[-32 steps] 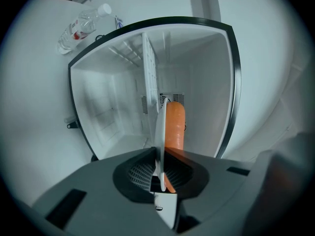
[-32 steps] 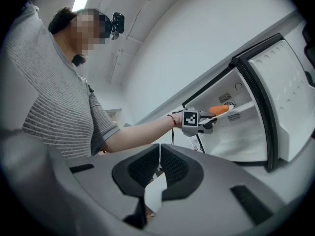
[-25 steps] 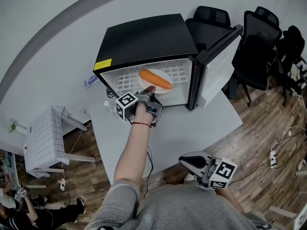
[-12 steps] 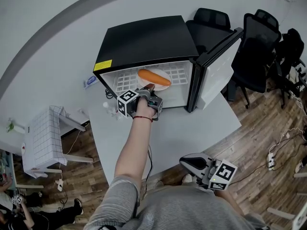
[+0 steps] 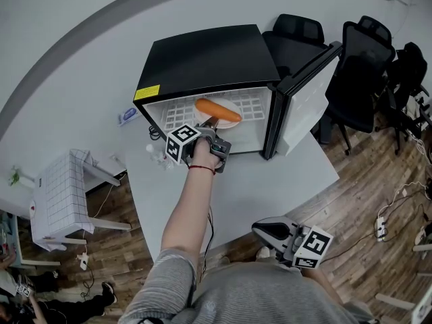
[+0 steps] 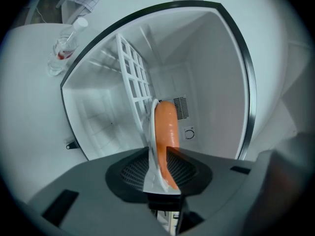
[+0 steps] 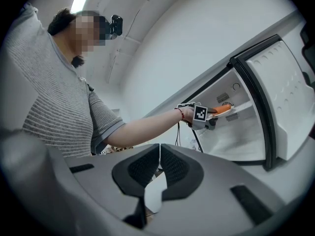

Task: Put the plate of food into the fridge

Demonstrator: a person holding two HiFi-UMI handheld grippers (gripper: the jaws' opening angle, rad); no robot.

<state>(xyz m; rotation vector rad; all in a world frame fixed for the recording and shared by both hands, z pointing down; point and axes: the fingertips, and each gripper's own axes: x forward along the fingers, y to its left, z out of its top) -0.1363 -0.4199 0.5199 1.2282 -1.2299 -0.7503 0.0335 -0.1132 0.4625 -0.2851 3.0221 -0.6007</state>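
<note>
A white plate (image 5: pixel 229 106) carrying an orange sausage (image 5: pixel 218 110) lies on the white wire shelf (image 5: pixel 179 113) inside the open black mini fridge (image 5: pixel 202 56). My left gripper (image 5: pixel 212 123) is shut on the plate's near rim, at the fridge opening. In the left gripper view the plate (image 6: pixel 151 161) stands edge-on between the jaws with the sausage (image 6: pixel 166 132) reaching into the fridge. My right gripper (image 5: pixel 264 229) hangs low by the person's body, shut and holding nothing; its pads (image 7: pixel 173 167) touch.
The fridge door (image 5: pixel 305 79) swings open to the right. The fridge stands on a white table (image 5: pixel 270 181). A clear bottle (image 6: pixel 65 41) stands left of the fridge. Black office chairs (image 5: pixel 368 66) sit behind on the right, a white wire rack (image 5: pixel 61 191) on the left.
The left gripper with the plate has shifted slightly toward the fridge and up; the plate sits a little deeper on the shelf. The right gripper has not moved.
</note>
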